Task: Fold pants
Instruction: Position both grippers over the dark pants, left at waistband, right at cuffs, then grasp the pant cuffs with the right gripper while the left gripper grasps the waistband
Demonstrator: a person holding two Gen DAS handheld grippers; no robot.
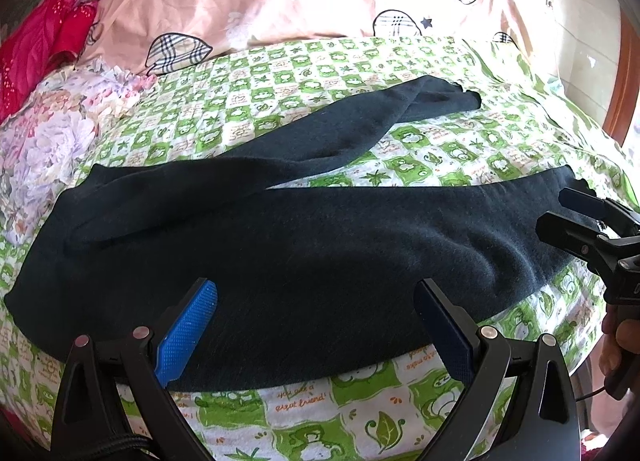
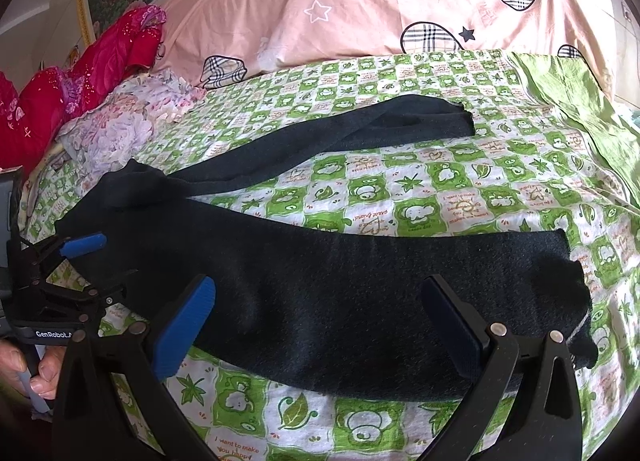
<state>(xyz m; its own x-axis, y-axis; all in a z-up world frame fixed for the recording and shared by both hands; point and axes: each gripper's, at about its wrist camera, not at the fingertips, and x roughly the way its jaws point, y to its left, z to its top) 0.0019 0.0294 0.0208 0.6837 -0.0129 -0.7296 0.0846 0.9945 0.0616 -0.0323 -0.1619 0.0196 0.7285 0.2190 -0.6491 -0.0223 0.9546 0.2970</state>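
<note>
1. At the bottom of the left wrist view, the left gripper [image 1: 316, 333] hangs with fingers spread wide, holding nothing, over the near edge of the dark pants [image 1: 280, 245].
2. The right gripper [image 2: 320, 333] is likewise wide and empty above the near leg's cuff end.
3. The pants lie across mid-frame on the green checked bedsheet [image 2: 440, 189], legs splayed apart.
4. Risk: pinching sheet along with cloth, or catching only one layer, would drag the far leg [image 2: 360, 129] into a crooked fold.
5. At the top sits a pink pillow [image 2: 360, 1].
</note>
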